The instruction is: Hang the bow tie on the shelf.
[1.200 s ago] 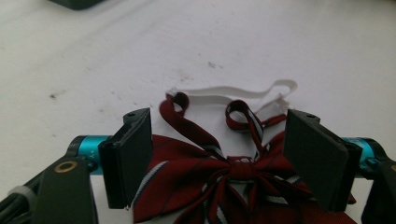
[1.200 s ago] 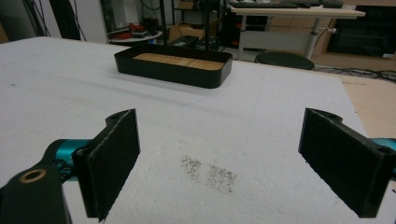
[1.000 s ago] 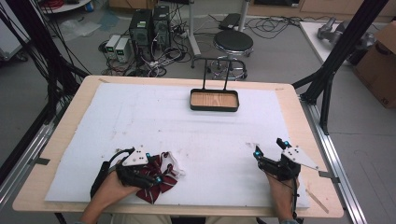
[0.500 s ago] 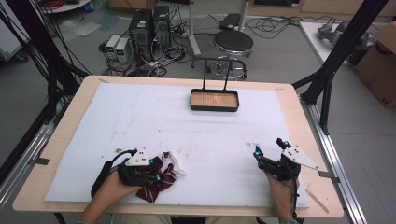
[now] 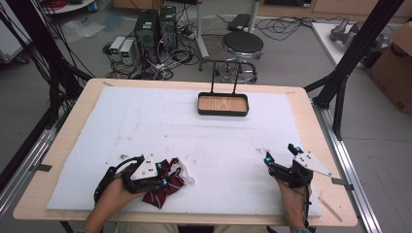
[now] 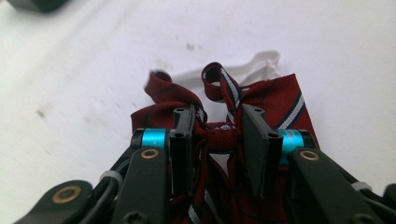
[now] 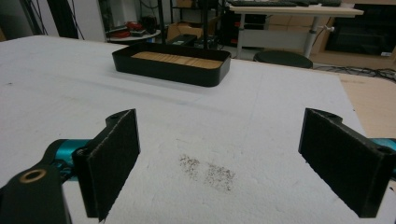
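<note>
At the near left edge of the desk [image 5: 68,141], the left tongs [image 6: 217,135] are clenched on the knotted middle of a dark red striped tie [image 6: 275,100], which lies bunched on the white sheet [image 5: 194,145] with a white strip beside it. At the near right, the right tongs [image 7: 219,158] rest released, jaws wide apart over a speckled smudge on the sheet. Farther back, a black tray [image 5: 223,112] with a wooden floor sits near the far edge.
</note>
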A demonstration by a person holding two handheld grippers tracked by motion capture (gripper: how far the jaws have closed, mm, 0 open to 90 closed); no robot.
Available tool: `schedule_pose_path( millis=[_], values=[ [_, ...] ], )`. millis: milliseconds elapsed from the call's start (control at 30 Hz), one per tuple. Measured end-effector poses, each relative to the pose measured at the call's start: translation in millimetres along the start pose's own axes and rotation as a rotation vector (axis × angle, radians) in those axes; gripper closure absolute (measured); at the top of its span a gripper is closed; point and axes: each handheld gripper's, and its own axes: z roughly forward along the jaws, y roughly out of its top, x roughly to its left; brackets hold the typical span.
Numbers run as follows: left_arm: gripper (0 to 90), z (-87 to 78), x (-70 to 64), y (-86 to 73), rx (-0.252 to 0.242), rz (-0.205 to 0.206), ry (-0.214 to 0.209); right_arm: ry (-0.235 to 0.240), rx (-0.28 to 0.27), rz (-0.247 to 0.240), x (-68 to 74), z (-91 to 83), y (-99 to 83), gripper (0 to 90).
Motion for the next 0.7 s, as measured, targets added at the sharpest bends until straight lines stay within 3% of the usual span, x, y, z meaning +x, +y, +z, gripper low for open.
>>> schedule_pose_path(
  millis=[200, 333, 600, 700],
  values=[
    [65.8, -3.0, 8.3, 17.5, -0.032, 0.112, -0.002, -0.003, 0.0, 0.007, -1.0, -0.5, -0.2, 11.5],
    [65.7, -6.8, 22.7, 39.7, -0.052, 0.2, -0.041, -0.005, 0.002, 0.014, -1.2, -0.5, -0.3, 11.5],
    [65.7, -14.0, 48.8, 73.3, -0.118, 0.272, -0.067, -0.001, 0.001, 0.017, -1.7, -0.4, -0.4, 11.5],
    [65.7, -14.5, 63.3, 86.1, -0.145, 0.279, -0.092, 0.001, 0.002, 0.02, -1.7, -0.4, -0.4, 11.5]
  ],
)
